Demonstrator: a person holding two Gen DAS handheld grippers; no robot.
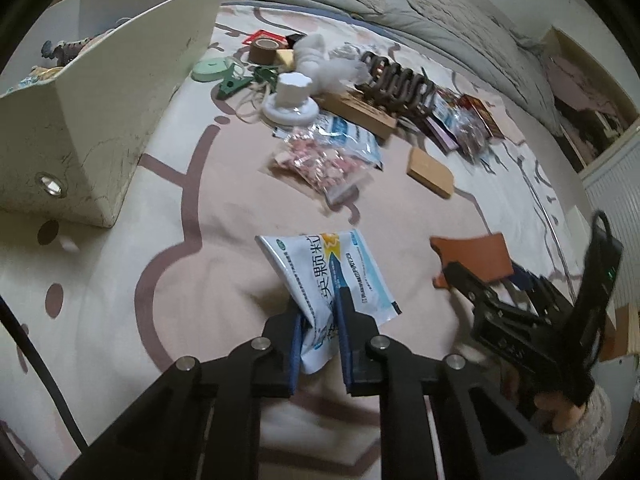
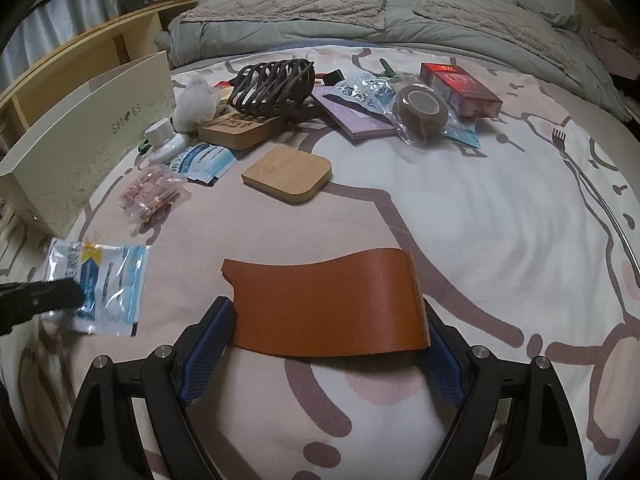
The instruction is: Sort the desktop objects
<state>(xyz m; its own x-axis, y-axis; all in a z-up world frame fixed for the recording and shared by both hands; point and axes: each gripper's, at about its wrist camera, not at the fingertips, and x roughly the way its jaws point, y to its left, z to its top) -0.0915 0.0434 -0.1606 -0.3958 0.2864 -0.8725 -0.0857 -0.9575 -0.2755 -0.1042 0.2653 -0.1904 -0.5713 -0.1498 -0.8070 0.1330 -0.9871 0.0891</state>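
Holding the medicine sachet (image 1: 320,276) pinched in my left tool (image 1: 320,312), with the cream box (image 1: 100,120) up-left, nearer this hand; right tool (image 2: 328,320) spread around the brown leather piece (image 2: 328,300).

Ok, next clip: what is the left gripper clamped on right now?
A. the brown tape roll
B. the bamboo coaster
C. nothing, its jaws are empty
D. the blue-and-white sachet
D. In the left wrist view the left gripper has its blue pads pinched on the crumpled lower end of the blue-and-white sachet, while the bamboo coaster and the tape roll lie apart on the bedsheet.
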